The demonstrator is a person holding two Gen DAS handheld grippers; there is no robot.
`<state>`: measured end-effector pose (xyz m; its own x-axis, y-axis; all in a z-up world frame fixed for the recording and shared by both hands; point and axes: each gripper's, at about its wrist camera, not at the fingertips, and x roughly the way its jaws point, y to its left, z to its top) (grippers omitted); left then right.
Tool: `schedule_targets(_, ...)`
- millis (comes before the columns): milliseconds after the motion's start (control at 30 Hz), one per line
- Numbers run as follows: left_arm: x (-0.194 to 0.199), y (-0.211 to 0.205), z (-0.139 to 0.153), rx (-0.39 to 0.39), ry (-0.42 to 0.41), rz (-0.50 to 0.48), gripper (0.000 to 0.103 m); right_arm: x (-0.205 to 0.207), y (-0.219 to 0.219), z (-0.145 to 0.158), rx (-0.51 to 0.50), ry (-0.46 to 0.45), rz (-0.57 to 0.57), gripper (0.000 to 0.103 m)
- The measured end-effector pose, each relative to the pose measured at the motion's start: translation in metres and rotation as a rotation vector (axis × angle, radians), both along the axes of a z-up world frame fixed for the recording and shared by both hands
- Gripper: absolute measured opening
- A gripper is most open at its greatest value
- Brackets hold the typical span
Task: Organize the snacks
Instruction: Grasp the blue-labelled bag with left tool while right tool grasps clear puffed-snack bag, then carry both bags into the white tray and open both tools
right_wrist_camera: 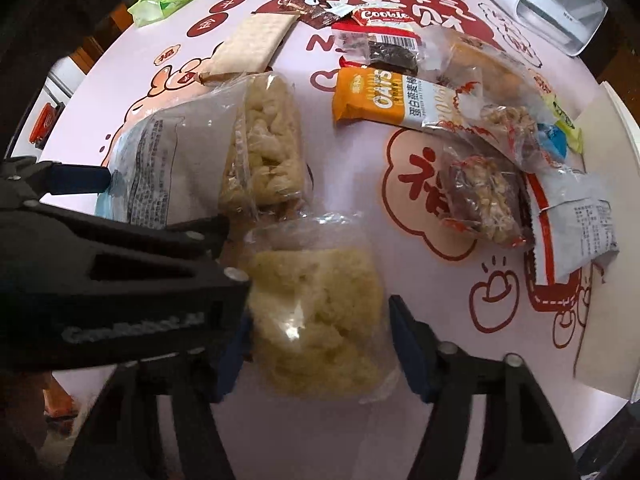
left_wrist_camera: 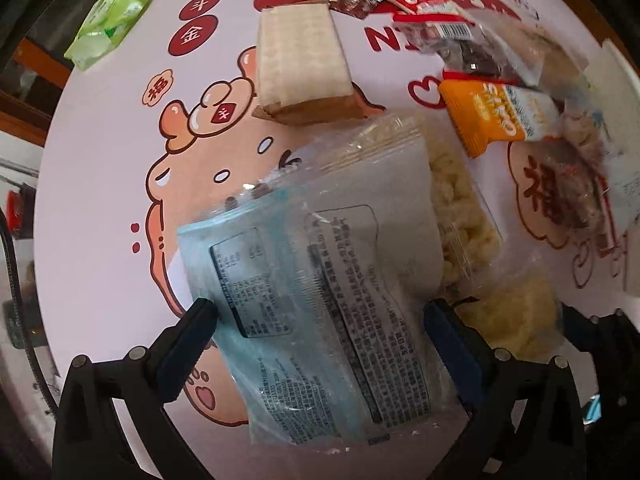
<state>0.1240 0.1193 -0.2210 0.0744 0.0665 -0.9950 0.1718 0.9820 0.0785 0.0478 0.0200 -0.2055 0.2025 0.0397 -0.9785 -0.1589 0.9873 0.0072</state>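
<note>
Left gripper seen low in the left view, jaws spread either side of a blue-grey packet at centre frame, printed back up; whether the pads actually pressed it, impossible to tell. Right gripper found at the bottom of the right view, jaws released and straddling a clear bag of pale puffed snack, apart from its sides. A second puffed bar lay just above it, partly overlapped by the blue-grey packet at centre left. Cracker pack sat upper centre in the left view, green tissue pack at upper left. Orange oats bar rested right of centre in the right view, with a cookie packet and dark chocolate wrapper near the top. All on a pink cartoon-printed surface.
</note>
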Motion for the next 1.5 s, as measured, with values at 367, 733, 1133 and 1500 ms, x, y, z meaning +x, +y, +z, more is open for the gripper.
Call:
schedule_targets(367,-0.01,-0.016,0.006,0.01,-0.036,-0.095,0.084,-0.012,-0.031,0.008,0.082,-0.019,-0.074,0.055)
schedule_targets(733,-0.038,0.004,0.08,-0.155,-0.173,-0.121,0.042,-0.024,-0.052,0.052,0.095,-0.132,-0.103,0.055)
schedule_targets(1133,-0.041,-0.044,0.168,-0.273,-0.381,-0.267,0.042,-0.049,-0.118,0.155,0.089,-0.419,-0.304,0.055)
schedule_targets(1500,-0.045,-0.167,0.225,-0.39,-0.496,-0.45,0.042,-0.066,-0.234,0.214,-0.02,-0.559,-0.547,0.055)
